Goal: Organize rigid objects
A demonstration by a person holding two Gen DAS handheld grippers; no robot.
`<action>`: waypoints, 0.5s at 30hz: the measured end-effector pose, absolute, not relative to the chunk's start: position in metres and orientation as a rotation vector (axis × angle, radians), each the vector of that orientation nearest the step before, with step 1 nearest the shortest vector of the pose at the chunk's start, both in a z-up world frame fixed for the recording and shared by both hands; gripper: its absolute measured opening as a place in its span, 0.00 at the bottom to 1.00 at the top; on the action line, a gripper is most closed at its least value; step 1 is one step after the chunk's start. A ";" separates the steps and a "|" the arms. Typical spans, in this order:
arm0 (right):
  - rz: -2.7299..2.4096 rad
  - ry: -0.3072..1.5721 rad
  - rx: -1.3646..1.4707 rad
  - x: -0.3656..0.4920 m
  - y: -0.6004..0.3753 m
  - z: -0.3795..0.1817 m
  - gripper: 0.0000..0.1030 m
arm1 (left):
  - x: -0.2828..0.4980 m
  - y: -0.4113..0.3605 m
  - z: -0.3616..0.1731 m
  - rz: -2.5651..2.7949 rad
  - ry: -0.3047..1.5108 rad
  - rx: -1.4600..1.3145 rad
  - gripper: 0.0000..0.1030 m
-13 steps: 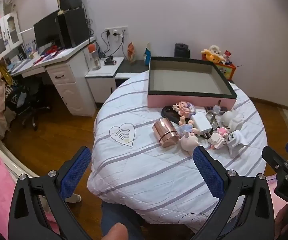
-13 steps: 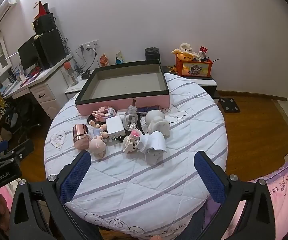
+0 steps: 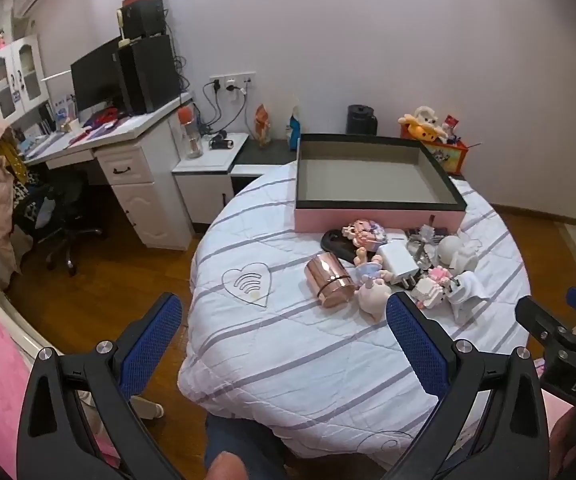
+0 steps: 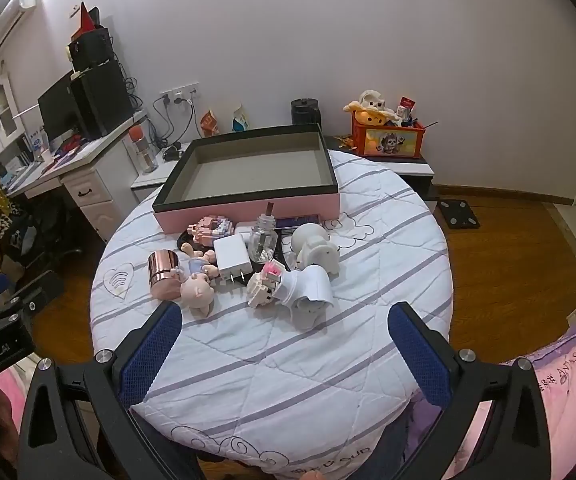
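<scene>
An empty pink box with a black rim stands at the far side of the round table. In front of it lies a heap of small items: a rose-gold tin, a pig doll, a white charger plug, a glass bottle, a white elephant figure and a pink block figure. My left gripper hovers open at the table's near-left edge. My right gripper is open over the near edge, short of the heap. Neither holds anything.
The table wears a white striped quilted cloth. A white desk with a monitor and an office chair stand to the left. An orange toy crate sits by the back wall. Wooden floor lies on both sides.
In the left wrist view the table and its items sit slightly lower in the picture than before. The right wrist view is almost unchanged. Both grippers stay open.
</scene>
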State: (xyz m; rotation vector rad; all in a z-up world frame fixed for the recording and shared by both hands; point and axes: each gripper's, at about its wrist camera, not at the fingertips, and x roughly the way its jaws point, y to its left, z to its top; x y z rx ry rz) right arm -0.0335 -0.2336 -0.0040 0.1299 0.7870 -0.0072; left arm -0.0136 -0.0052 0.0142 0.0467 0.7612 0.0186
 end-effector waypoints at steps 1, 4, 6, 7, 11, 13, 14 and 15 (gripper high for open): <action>-0.007 0.786 0.130 -0.033 -0.233 -0.003 1.00 | -0.014 -0.006 0.014 0.017 0.760 0.044 1.00; -0.003 0.782 0.126 -0.033 -0.230 0.000 1.00 | -0.016 -0.007 0.018 0.012 0.753 0.038 1.00; -0.002 0.777 0.123 -0.035 -0.232 0.000 1.00 | -0.017 -0.006 0.018 0.006 0.753 0.035 1.00; -0.002 0.775 0.122 -0.036 -0.231 0.000 1.00 | -0.018 -0.003 0.019 -0.006 0.755 0.029 1.00; 0.000 0.774 0.121 -0.037 -0.230 0.000 1.00 | -0.022 -0.001 0.020 -0.015 0.749 0.021 1.00; 0.002 0.773 0.119 -0.038 -0.228 0.001 1.00 | -0.023 0.000 0.021 -0.012 0.748 0.016 1.00; 0.003 0.772 0.119 -0.038 -0.228 0.002 1.00 | -0.023 0.001 0.021 -0.009 0.748 0.016 1.00; 0.003 0.771 0.118 -0.039 -0.228 0.003 1.00 | -0.024 0.001 0.020 -0.006 0.748 0.016 1.00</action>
